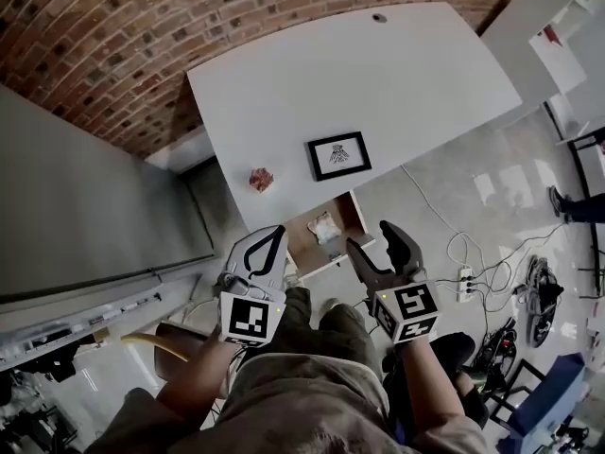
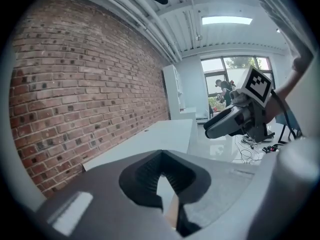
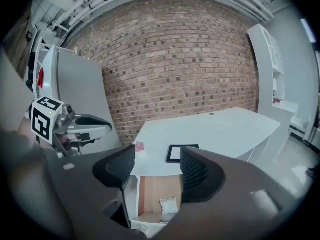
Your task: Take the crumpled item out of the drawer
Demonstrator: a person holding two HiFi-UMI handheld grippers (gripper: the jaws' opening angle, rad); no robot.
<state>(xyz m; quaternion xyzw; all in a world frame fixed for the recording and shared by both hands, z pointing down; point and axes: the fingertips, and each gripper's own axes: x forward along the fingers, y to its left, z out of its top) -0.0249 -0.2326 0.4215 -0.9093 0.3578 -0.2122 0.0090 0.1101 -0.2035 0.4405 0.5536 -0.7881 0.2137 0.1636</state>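
Note:
The wooden drawer stands pulled out from under the white desk. In it lies a crumpled whitish item, also seen through the right gripper's jaws inside the drawer. My right gripper hovers open just right of the drawer, above it, with nothing between its jaws. My left gripper is held at the drawer's left, its jaws closed tip to tip and empty. A second, pinkish crumpled piece rests on the desktop.
A black-framed picture lies on the desk near the drawer. A grey cabinet stands at the left and a brick wall behind. Cables and a power strip lie on the floor at the right. My knees are directly below the grippers.

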